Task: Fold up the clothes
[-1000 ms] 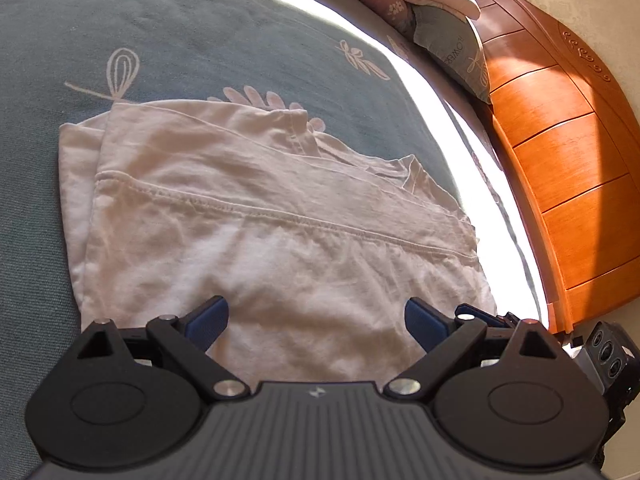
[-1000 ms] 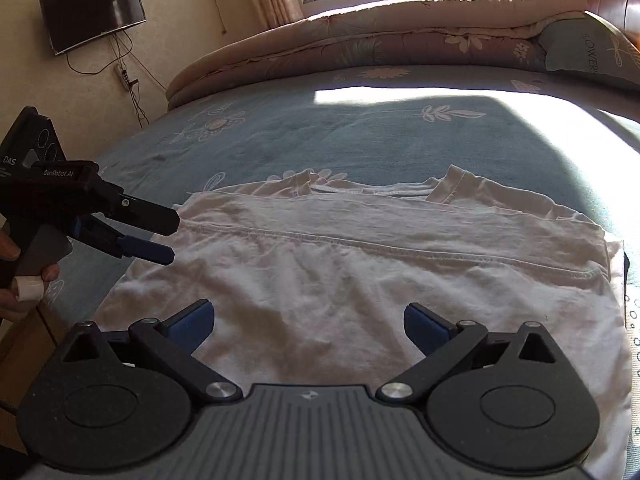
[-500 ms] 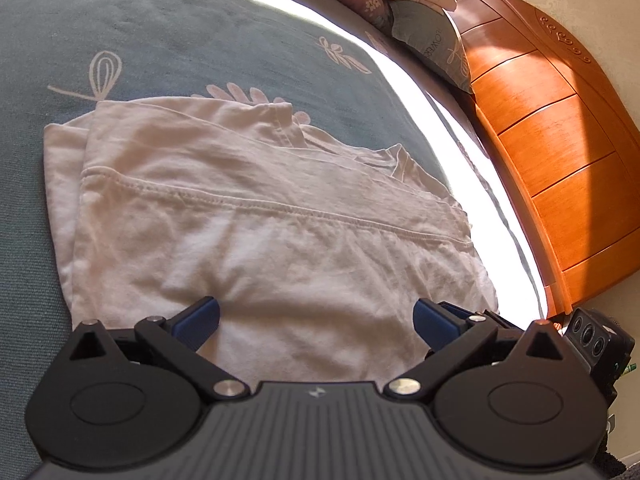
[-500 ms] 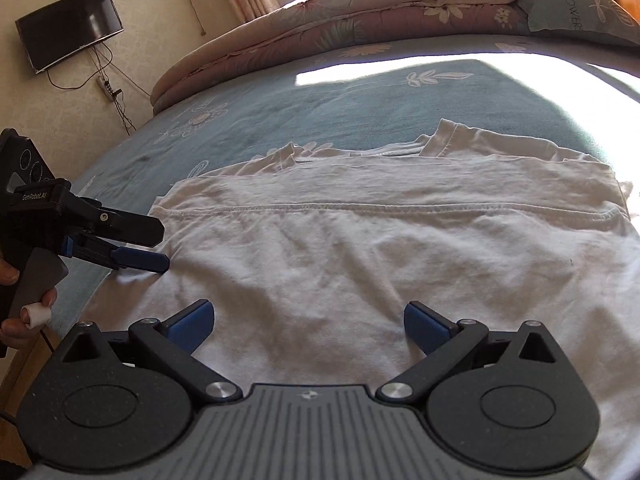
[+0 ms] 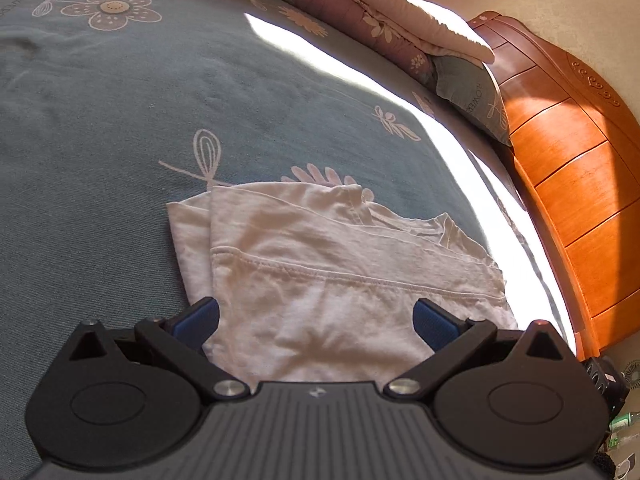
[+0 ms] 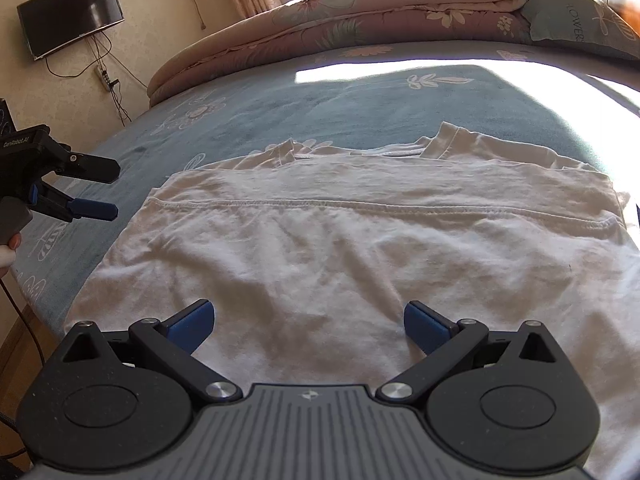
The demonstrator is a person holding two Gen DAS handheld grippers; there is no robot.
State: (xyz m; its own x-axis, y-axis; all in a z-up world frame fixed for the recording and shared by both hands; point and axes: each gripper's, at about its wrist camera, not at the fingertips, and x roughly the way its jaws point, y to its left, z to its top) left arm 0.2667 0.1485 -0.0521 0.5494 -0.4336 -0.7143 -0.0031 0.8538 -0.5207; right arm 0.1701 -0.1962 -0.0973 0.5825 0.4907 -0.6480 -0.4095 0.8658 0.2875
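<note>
1. Lying flat on the bed's blue flowered sheet (image 6: 360, 96) is one white T-shirt (image 6: 360, 248), folded over, its stitched hem across the middle.
2. Two tongs: the left tongs (image 5: 316, 318) hang wide open above the shirt's left edge, holding nothing.
3. The right tongs (image 6: 308, 322) gape open over the near cloth, empty.
4. One rolled quilt (image 6: 360, 20), one pillow (image 5: 472, 92), one wooden headboard (image 5: 580, 184), one wall television (image 6: 70, 14).

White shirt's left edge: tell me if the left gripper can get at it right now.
Probably yes. The left gripper is open, holds nothing, and hangs just off the white shirt, over the blue bedspread. Nothing lies between them.
</note>
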